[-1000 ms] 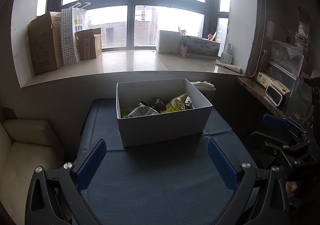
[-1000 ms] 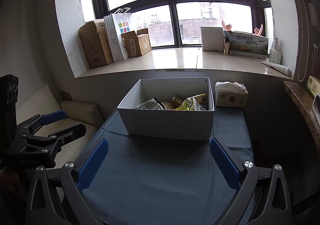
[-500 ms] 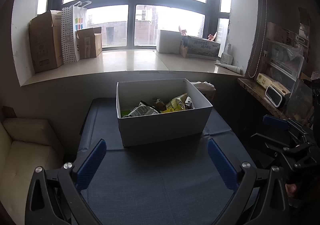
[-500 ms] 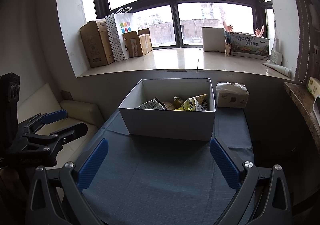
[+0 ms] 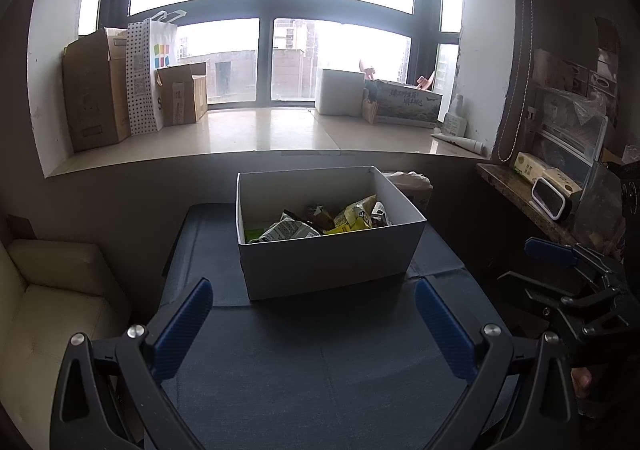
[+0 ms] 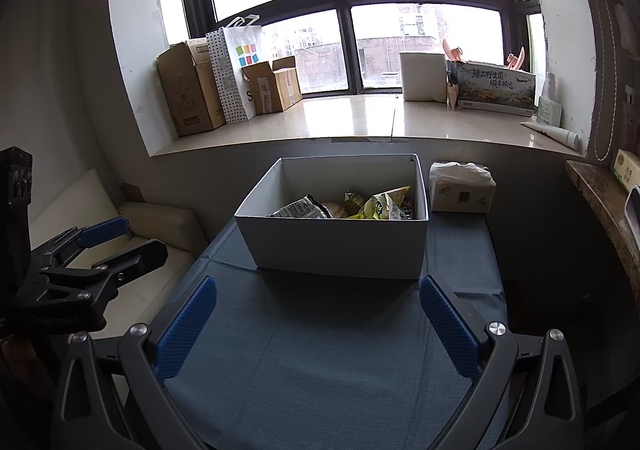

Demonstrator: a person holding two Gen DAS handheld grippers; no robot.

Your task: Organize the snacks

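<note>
Two grippers, left (image 5: 312, 326) and right (image 6: 316, 328), both wide, empty | box (image 6: 340, 246) straight ahead, mid-table (image 6: 320, 370) | snacks (image 5: 320, 224) inside | neither nearer

Big dark-framed window (image 6: 344, 10), bright daylight; pale stone sill (image 6: 352, 118); cream sofa (image 5: 56, 290) left.

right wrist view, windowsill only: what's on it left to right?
Tall cardboard box → dotted paper bag → open cardboard box → white box → printed carton → white bottle → tube lying flat.
</note>
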